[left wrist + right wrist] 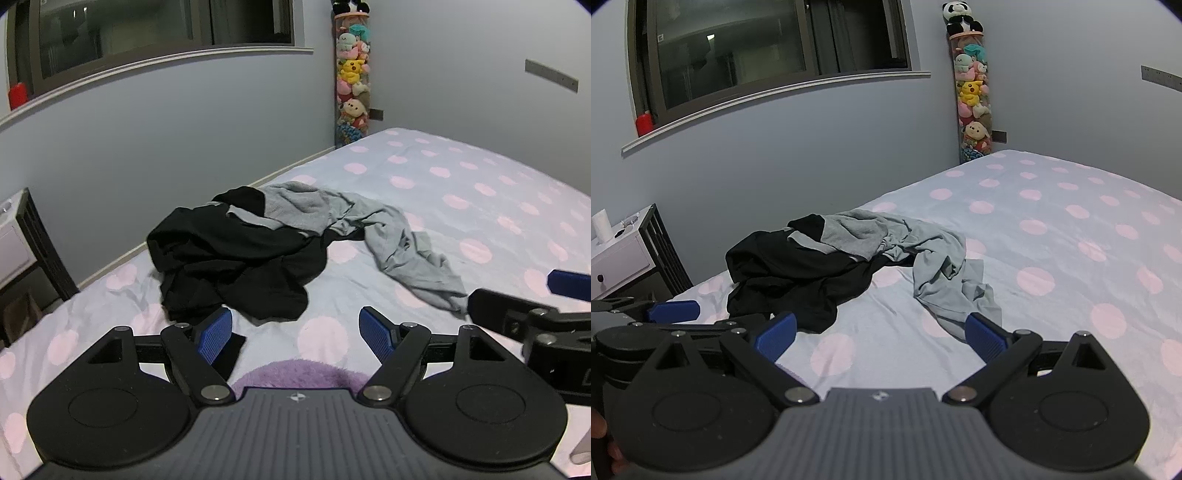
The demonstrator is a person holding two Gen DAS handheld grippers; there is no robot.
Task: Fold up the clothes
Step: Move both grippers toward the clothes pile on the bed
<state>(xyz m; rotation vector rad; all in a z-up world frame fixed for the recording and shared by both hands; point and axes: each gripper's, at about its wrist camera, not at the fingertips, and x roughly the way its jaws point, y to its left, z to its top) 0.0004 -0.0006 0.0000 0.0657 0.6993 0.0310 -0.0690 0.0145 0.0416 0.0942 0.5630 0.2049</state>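
Observation:
A crumpled pile of clothes lies on the bed: a black garment [236, 266] on the left and a grey garment [402, 243] trailing to the right, partly overlapping. The same black garment [798, 273] and grey garment [942, 266] show in the right wrist view. My left gripper [295, 332] is open and empty, just short of the black garment's near edge. My right gripper [879, 336] is open and empty, its right finger close to the grey garment's near tip. The right gripper [517, 299] also shows at the right of the left wrist view.
The bed [480, 192] has a pale sheet with pink dots. A purple fluffy item [295, 373] lies right under my left gripper. A white nightstand [617, 254] stands left of the bed by the wall. A tube of plush toys [973, 99] hangs in the corner.

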